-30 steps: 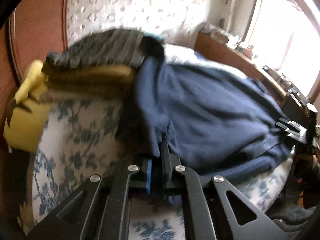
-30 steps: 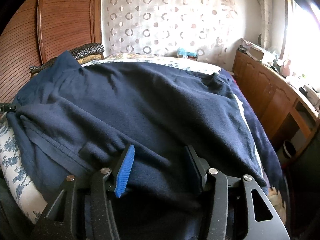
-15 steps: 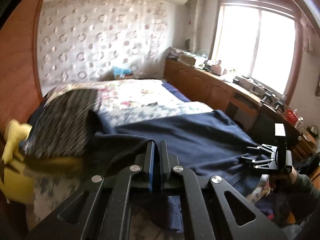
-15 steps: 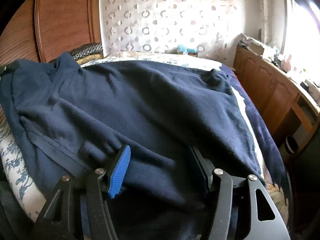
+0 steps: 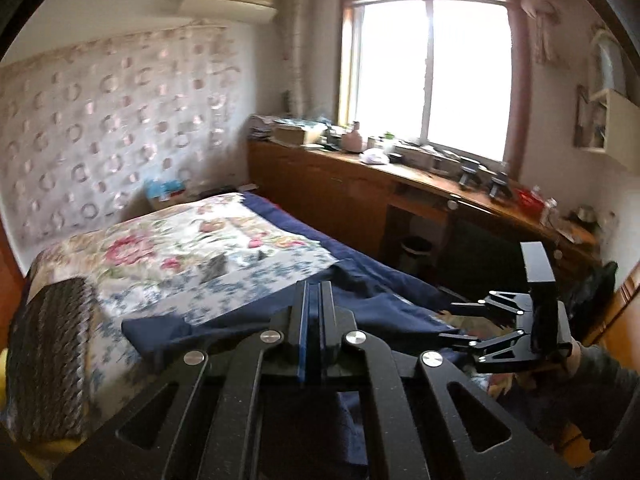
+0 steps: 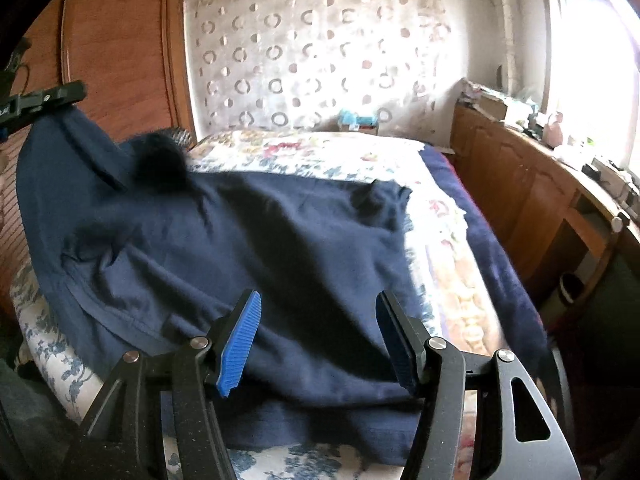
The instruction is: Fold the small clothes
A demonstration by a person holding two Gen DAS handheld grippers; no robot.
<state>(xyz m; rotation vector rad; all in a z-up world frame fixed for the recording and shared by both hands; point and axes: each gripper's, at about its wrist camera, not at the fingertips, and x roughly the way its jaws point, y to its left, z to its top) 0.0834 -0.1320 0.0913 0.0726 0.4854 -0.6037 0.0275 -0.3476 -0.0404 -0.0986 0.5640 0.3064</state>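
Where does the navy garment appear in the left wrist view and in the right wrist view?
Left wrist: the navy garment lies low in the centre, behind the left gripper, which is shut on it.
Right wrist: it fills the centre and left, rising to the upper left.
Shared landmark: the circle-patterned curtain behind the bed.

Left claw (image 5: 314, 320) closed; right claw (image 6: 318, 336) agape

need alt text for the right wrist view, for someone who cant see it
The open right gripper hovers over a navy garment spread across a floral bed. At far left the left gripper lifts one corner of the garment. Behind are a circle-patterned curtain and a wooden counter by a bright window.
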